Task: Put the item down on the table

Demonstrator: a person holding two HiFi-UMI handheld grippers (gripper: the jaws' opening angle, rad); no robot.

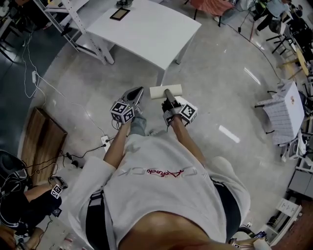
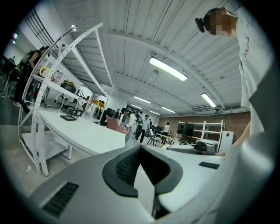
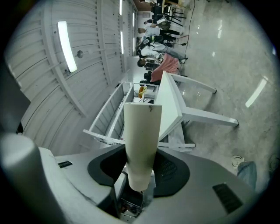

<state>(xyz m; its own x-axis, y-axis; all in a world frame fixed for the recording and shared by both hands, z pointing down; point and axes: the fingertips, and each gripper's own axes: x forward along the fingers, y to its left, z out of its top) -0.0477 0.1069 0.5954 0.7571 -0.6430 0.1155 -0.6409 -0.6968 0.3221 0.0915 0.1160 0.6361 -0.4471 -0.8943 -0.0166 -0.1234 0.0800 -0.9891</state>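
Observation:
A cream-coloured tube (image 1: 165,91) lies crosswise in my right gripper (image 1: 169,99), which is shut on its middle. In the right gripper view the tube (image 3: 142,135) sticks out from between the dark pads of the gripper (image 3: 141,169), pointing toward the white table (image 3: 173,105). My left gripper (image 1: 133,95) hovers beside it to the left, jaws closed to a point with nothing between them. Its own view shows the gripper (image 2: 140,148) with pads meeting, the table (image 2: 83,133) ahead and to the left. Both grippers are over the floor, short of the table (image 1: 146,29).
A dark flat item (image 1: 120,13) lies on the table's far side. A white frame rack (image 1: 73,24) stands at its left end. A power strip with cables (image 1: 105,141) and a wooden board (image 1: 41,141) are on the floor at left. A white stand (image 1: 286,112) is at right.

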